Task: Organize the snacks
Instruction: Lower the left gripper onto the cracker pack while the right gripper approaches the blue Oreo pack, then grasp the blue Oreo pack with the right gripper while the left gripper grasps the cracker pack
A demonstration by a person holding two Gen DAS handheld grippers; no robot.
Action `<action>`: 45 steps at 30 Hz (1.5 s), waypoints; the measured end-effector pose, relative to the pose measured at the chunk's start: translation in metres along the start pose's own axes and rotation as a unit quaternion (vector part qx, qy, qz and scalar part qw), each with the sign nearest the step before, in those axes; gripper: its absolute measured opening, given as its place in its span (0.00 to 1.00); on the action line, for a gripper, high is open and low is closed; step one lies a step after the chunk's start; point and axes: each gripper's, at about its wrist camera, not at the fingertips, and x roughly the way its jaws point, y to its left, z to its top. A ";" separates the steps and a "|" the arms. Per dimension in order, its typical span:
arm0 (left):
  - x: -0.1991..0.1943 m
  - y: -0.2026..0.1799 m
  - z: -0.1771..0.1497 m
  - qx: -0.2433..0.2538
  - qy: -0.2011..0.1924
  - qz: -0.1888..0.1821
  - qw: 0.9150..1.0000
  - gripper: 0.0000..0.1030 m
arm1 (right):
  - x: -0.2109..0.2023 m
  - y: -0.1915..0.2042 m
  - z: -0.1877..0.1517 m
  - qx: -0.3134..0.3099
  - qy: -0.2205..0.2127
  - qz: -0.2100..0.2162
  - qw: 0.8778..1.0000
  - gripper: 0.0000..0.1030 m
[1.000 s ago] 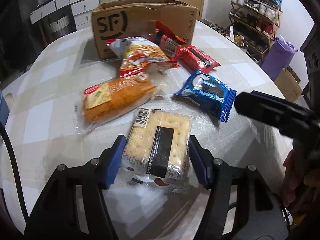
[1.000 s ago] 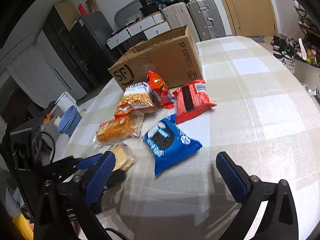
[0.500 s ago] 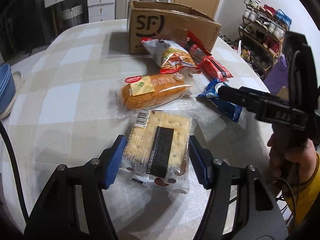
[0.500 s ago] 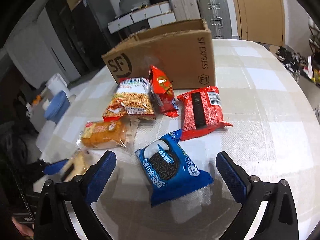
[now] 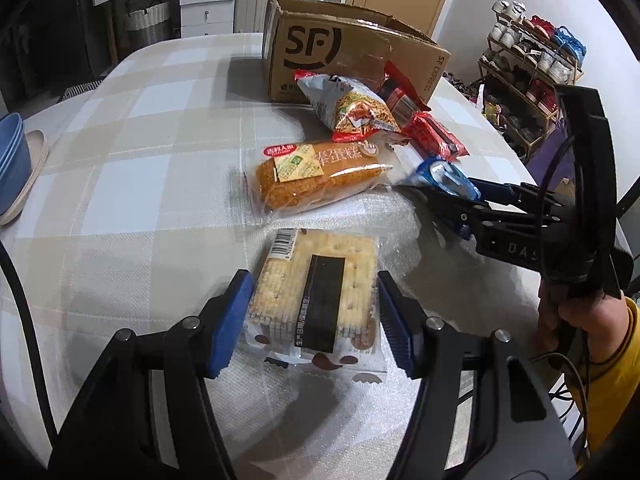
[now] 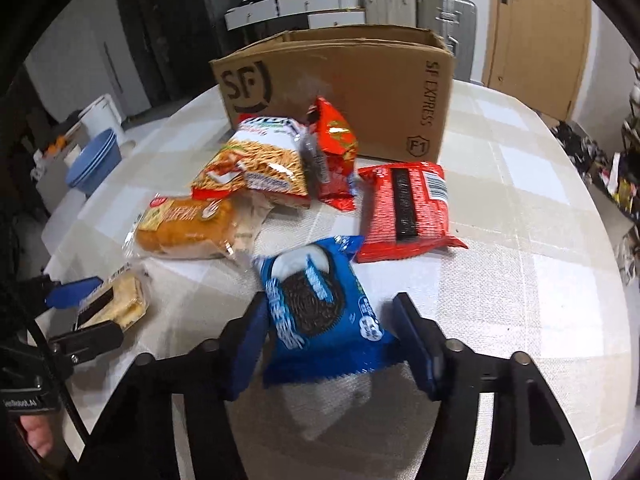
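Note:
My left gripper (image 5: pixel 316 312) is shut on a clear pack of square crackers (image 5: pixel 320 300) that rests on the table; the pack also shows in the right wrist view (image 6: pixel 116 300). My right gripper (image 6: pixel 334 344) has its jaws close around a blue cookie pack (image 6: pixel 320 312), both blue pads beside its edges; whether they press it I cannot tell. The open SF cardboard box (image 6: pixel 352 92) stands at the back. In front of it lie a noodle snack bag (image 6: pixel 256 164), a red-orange bag (image 6: pixel 334 156), a red wrapped pack (image 6: pixel 408 208) and a wrapped cake (image 5: pixel 316 176).
The checked tablecloth (image 5: pixel 140 184) covers a rounded table. Blue bowls (image 5: pixel 12 160) sit at its left edge. A shoe rack (image 5: pixel 532 80) stands beyond the right side, drawers and suitcases behind the box.
My right gripper has moved forward over the blue cookie pack and its jaws have narrowed around it. My left gripper has kept hold of the cracker pack and turned slightly.

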 end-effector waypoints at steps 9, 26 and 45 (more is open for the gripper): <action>0.002 0.005 -0.001 -0.014 0.010 -0.011 1.000 0.57 | -0.011 0.005 -0.007 0.007 -0.015 0.026 1.000 0.52; 0.001 0.005 -0.010 -0.017 0.021 -0.019 0.999 0.57 | -0.038 -0.008 -0.038 0.071 -0.025 0.091 0.993 0.51; 0.006 -0.011 -0.014 0.032 0.016 0.024 0.999 0.57 | -0.007 0.038 -0.020 -0.068 0.007 0.010 0.998 0.58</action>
